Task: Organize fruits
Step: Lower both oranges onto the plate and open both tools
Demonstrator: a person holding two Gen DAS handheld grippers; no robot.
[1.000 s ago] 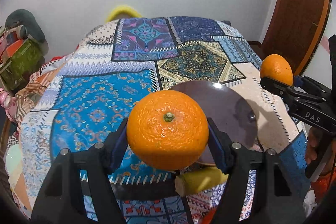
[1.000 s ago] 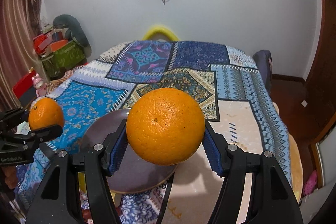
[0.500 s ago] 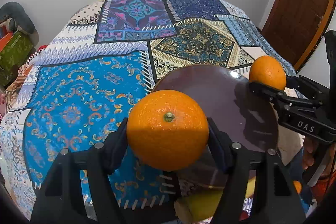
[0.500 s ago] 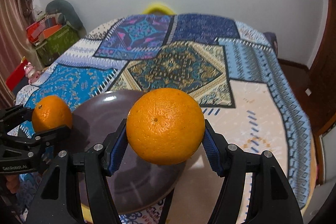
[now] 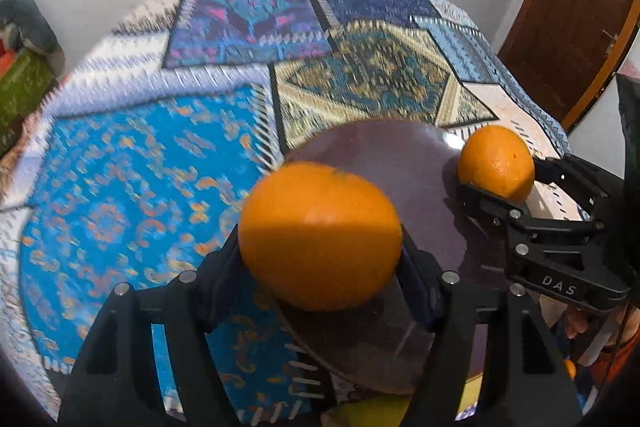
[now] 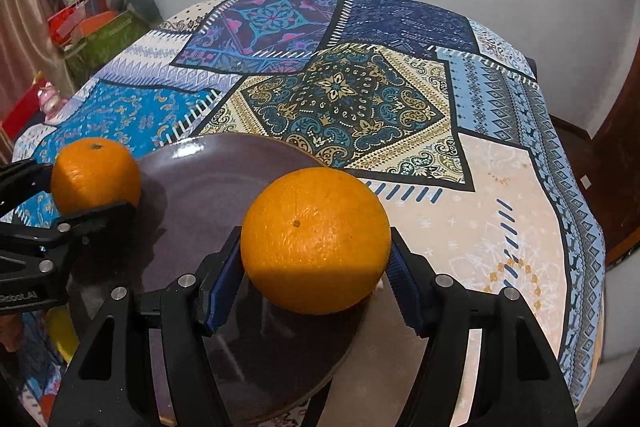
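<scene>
Orange against dark brown: two oranges, one per claw, both poised over the same plate (image 6: 208,195). Left claw (image 5: 320,259) clenched on the left orange (image 5: 320,235), pads pressed against its flanks, hanging above the plate's near-left part. Right claw (image 6: 316,259) likewise clenched on the right orange (image 6: 316,239), blue pads (image 6: 222,283) biting its sides, hovering over the plate's right half. Each visible from the other's camera too (the left orange sitting at the plate's left rim in the right wrist view, gripped from the side). Neither fruit resting on the plate yet, judging by the gap of shadow beneath.

Plate lying on a patchwork cloth (image 6: 344,99) spread over a soft-looking surface, probably a bed rather than a worktop; hard to say for sure. A yellow thing (image 5: 372,411) tucked under the plate's near edge, only partly seen.

Risks from here, as a judgement:
- Round fruit on a shallow, glossy plate: released from any height, likely to roll off the rim onto the cloth.
- Plate possibly tilted by the yellow thing beneath, encouraging that roll.
- Both claws converging on one plate: a knock between them, or one orange nudging the other out.
- Soft bedding underneath: pressing down could tip the plate.
</scene>
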